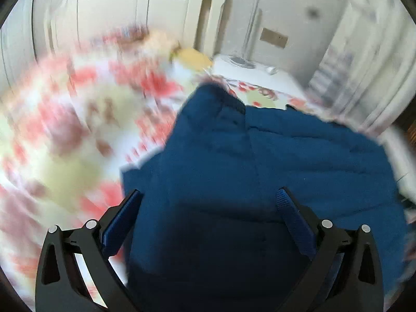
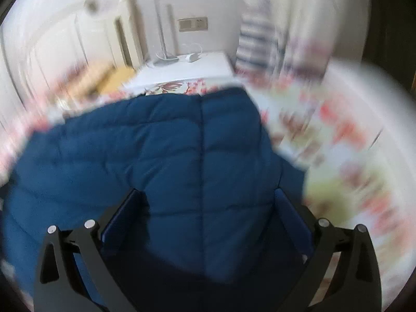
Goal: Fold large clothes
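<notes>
The jaws of the left gripper [image 1: 209, 197] stand wide apart, released, with blue quilted fabric lying between and under them; no fabric is pinched at the pads. The jaws of the right gripper [image 2: 208, 196] are spread the same way, released over the same cloth. Each gripper has two black fingers faced with ribbed blue pads [image 1: 293, 221].

No writing, brand or label can be read in either view; motion blur smears most of the surroundings.

From the left in the left wrist view, a floral bedspread [image 1: 65, 130] in red, pink and pale green covers the bed, soft-edged from blur. A yellow item [image 1: 193, 57], too blurred to name, sits at its far end. One blue jacket [image 1: 260, 156], padded and stitched in puffy rectangular panels, lies spread on the bedspread directly before both grippers. Beyond it a white nightstand [image 1: 244, 71] carries one lamp base with a slim upright stem [image 1: 249, 39] and one small white object. A tan rectangular wall plate [image 1: 274, 37] is set in the wall above. Striped fabric [image 2: 256, 41] hangs at the right.
</notes>
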The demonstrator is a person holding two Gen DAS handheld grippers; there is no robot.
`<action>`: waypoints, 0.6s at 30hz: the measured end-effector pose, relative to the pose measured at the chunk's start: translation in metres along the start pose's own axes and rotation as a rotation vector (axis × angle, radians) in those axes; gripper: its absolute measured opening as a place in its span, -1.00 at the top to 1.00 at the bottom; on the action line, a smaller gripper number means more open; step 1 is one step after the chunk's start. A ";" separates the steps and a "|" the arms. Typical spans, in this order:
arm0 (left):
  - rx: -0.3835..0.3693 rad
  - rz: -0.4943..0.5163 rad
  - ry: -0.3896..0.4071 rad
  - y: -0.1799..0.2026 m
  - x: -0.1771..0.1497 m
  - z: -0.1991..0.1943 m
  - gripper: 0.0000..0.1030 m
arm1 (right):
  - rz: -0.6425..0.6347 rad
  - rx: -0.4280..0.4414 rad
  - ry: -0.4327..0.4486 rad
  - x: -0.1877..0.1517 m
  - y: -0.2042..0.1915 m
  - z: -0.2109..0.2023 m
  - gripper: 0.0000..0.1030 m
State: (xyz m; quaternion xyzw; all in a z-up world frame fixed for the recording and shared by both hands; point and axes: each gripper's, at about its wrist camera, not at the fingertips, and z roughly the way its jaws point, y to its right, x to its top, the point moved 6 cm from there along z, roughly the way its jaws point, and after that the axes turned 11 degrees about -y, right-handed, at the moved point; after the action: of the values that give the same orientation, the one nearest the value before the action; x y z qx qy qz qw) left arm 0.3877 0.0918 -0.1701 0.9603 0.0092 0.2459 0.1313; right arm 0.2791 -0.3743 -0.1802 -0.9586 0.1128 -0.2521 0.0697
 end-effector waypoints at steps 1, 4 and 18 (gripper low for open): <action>-0.002 -0.005 0.004 -0.001 0.000 -0.001 -0.91 | -0.007 -0.012 0.002 0.000 -0.001 0.000 -0.95; 0.064 0.030 0.014 0.005 0.000 0.001 -0.91 | -0.034 -0.060 0.021 -0.001 -0.008 0.000 -0.95; 0.146 0.027 0.016 0.020 -0.011 -0.023 -0.91 | 0.001 -0.064 0.039 -0.013 -0.018 -0.035 -0.95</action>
State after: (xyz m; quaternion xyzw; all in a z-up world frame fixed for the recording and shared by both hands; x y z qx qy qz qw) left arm 0.3664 0.0769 -0.1506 0.9654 0.0154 0.2539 0.0578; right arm 0.2543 -0.3558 -0.1529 -0.9552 0.1225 -0.2667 0.0368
